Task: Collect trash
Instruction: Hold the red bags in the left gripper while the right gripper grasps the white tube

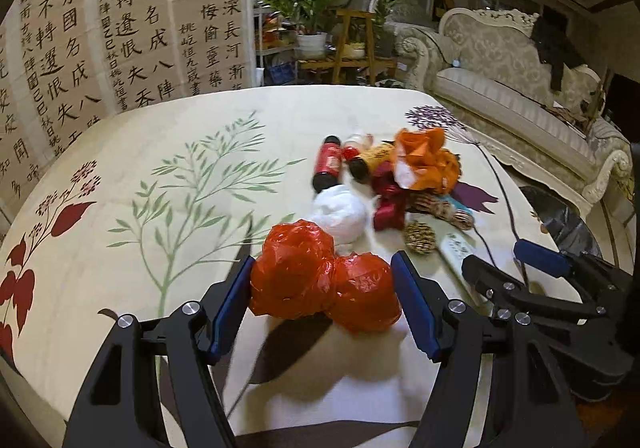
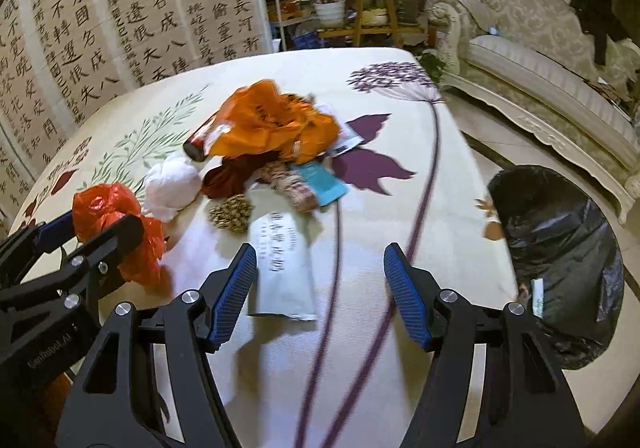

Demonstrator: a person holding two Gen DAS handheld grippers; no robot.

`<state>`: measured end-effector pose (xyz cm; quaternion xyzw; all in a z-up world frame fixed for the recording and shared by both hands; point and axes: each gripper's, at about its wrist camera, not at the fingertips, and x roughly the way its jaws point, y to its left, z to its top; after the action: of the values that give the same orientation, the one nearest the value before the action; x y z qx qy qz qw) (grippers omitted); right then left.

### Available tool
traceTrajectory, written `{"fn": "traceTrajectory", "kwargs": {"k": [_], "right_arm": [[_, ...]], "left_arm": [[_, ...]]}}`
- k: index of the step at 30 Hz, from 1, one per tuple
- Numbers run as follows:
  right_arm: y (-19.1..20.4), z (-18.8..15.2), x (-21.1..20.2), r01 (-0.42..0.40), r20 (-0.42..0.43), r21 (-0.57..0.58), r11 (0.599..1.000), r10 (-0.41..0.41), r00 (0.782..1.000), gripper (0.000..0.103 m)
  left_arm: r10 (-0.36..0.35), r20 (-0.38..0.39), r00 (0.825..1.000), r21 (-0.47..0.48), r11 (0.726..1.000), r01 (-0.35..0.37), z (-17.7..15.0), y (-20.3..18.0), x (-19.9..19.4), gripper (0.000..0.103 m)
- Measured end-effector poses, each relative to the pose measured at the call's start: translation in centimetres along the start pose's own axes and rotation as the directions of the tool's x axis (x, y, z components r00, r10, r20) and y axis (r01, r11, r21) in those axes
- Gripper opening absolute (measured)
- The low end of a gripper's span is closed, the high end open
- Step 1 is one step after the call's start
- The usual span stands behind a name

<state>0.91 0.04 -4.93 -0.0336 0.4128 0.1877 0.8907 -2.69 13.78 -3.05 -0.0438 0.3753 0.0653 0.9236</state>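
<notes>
Left claw (image 1: 324,290) clamping red bag (image 1: 320,280) — right claw (image 2: 320,296) open, empty

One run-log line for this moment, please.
left gripper: closed on red plastic bag | right gripper: open, empty | black trash bag: beside table

- My left wrist camera looks forward and down between my left tongs (image 1: 322,302), close over the floral cream tablecloth (image 1: 132,248).
- My right wrist camera sits just beside it, facing the same way.
- Both share the crumpled red plastic bag (image 1: 316,282) (image 2: 120,232) and the calligraphy wall hanging (image 1: 120,28) (image 2: 120,16).
</notes>
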Motion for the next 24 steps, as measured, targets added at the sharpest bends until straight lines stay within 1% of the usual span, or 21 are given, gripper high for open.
{"fn": "traceTrajectory", "kwargs": {"k": [2, 4, 7, 10, 12, 15, 24], "right_arm": [[0.5, 0.1, 0.2, 0.001, -0.007, -0.013, 1.000, -0.001, 1.000, 0.062], [0.7, 0.0, 0.4, 0.003, -0.017, -0.020, 1.000, -0.003, 1.000, 0.057], [1.0, 0.0, 0.6, 0.010, -0.026, -0.035, 0.999, -0.011, 1.000, 0.055], [1.3, -0.1, 0.6, 0.018, -0.030, -0.058, 0.998, -0.019, 0.999, 0.050], [1.6, -0.2, 0.6, 0.031, -0.028, -0.080, 0.996, -0.034, 0.999, 0.043], [2.0, -0.5, 0.4, 0.032, -0.026, -0.097, 0.995, -0.035, 0.999, 0.036], [2.0, -1.1, -0.3, 0.026, -0.019, -0.101, 0.995, -0.028, 0.999, 0.032]], "left_arm": [[0.003, -0.003, 1.000, -0.010, 1.000, -0.003, 0.0, 0.5, 0.1, 0.067], [0.005, -0.006, 1.000, -0.013, 1.000, -0.005, -0.1, 0.7, 0.1, 0.067], [0.001, -0.014, 1.000, -0.019, 1.000, -0.001, -0.1, 1.1, 0.4, 0.067], [-0.006, -0.019, 1.000, -0.024, 1.000, 0.006, -0.2, 1.2, 0.5, 0.067], [-0.010, -0.024, 1.000, -0.028, 1.000, 0.010, -0.2, 1.2, 0.6, 0.067], [-0.018, -0.028, 0.999, -0.034, 0.999, 0.017, -0.3, 1.3, 0.5, 0.067], [-0.018, -0.017, 1.000, -0.037, 0.999, 0.017, -0.7, 1.2, -0.2, 0.067]]}}
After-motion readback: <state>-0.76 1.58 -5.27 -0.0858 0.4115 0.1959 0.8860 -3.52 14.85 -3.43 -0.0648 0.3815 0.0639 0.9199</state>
